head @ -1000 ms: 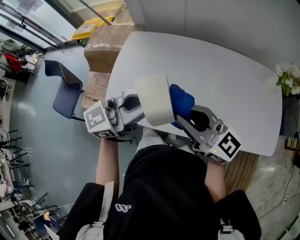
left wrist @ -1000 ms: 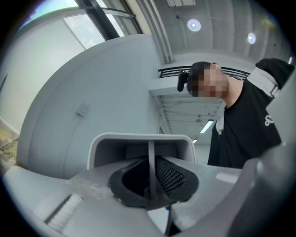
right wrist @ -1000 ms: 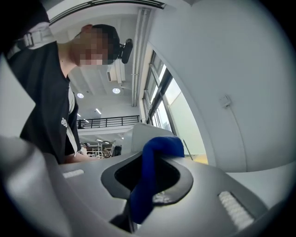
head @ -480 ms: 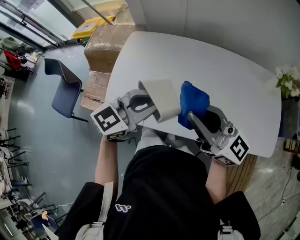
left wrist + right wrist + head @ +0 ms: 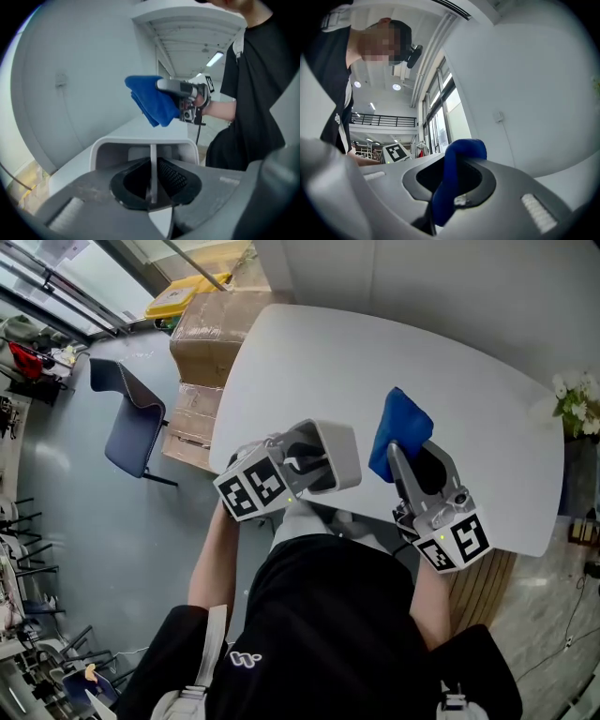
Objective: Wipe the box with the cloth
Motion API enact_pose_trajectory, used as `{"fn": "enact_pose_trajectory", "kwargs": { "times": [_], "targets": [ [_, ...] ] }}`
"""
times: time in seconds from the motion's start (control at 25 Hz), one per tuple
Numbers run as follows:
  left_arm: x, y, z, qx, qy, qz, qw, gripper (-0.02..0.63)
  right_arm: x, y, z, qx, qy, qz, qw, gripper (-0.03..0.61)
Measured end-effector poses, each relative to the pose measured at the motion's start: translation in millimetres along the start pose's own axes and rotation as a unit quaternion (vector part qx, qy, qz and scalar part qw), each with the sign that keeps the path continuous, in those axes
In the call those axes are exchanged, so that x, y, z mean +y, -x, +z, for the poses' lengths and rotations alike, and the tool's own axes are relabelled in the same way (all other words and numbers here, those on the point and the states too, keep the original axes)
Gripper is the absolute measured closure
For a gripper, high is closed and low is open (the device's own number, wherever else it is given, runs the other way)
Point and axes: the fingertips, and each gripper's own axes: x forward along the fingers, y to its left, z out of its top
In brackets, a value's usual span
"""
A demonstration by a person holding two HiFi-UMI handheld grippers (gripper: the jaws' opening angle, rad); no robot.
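Note:
In the head view the light grey open box (image 5: 339, 452) is held over the near edge of the white table (image 5: 375, 362). My left gripper (image 5: 314, 467) is shut on one of its walls. In the left gripper view that thin wall (image 5: 150, 161) stands upright between the jaws, and the box rim (image 5: 140, 142) lies beyond it. To the box's right, with a gap between them, my right gripper (image 5: 397, 452) is shut on the blue cloth (image 5: 401, 426). The cloth (image 5: 454, 173) bulges out of the shut jaws. The left gripper view shows the cloth (image 5: 152, 101) hanging off the right gripper (image 5: 185, 93).
Taped cardboard boxes (image 5: 211, 324) stand off the table's far left corner, with a yellow object (image 5: 183, 294) behind them. A dark blue chair (image 5: 131, 418) stands on the floor at left. White flowers (image 5: 577, 395) sit at the table's right edge.
The box and cloth were together a second ago; they have come apart. The box has been tipped and turned in the left gripper, and the right gripper has carried the cloth off to the right.

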Motion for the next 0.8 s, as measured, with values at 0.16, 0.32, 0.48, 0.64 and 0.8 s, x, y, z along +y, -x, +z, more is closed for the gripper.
{"fn": "enact_pose_trajectory", "kwargs": {
  "times": [0.16,0.32,0.48,0.64,0.8],
  "targets": [
    [-13.2,-28.3,-38.1,0.089,0.006,-0.041,0.9952,0.563,-3.4,0.7,-4.6,0.003,-0.007,-0.017,1.000,0.522],
    [-15.4,-55.9,-74.8,0.171,0.007,-0.066,0.9830,0.563,-17.3,6.5,-9.3,0.005,-0.022,-0.045,0.999,0.522],
    [-11.9,-69.3,-111.5,0.275,-0.021,-0.068,0.9590,0.563,-25.5,12.5,-12.7,0.008,-0.029,-0.061,0.998,0.522],
    [-10.1,-80.3,-125.1,0.314,-0.035,-0.081,0.9454,0.563,-27.2,14.1,-17.4,0.012,-0.030,-0.064,0.997,0.522],
    [-11.2,-91.4,-138.4,0.350,-0.058,-0.091,0.9305,0.563,-27.0,14.2,-21.7,0.017,-0.034,-0.064,0.997,0.522]
  ]
}}
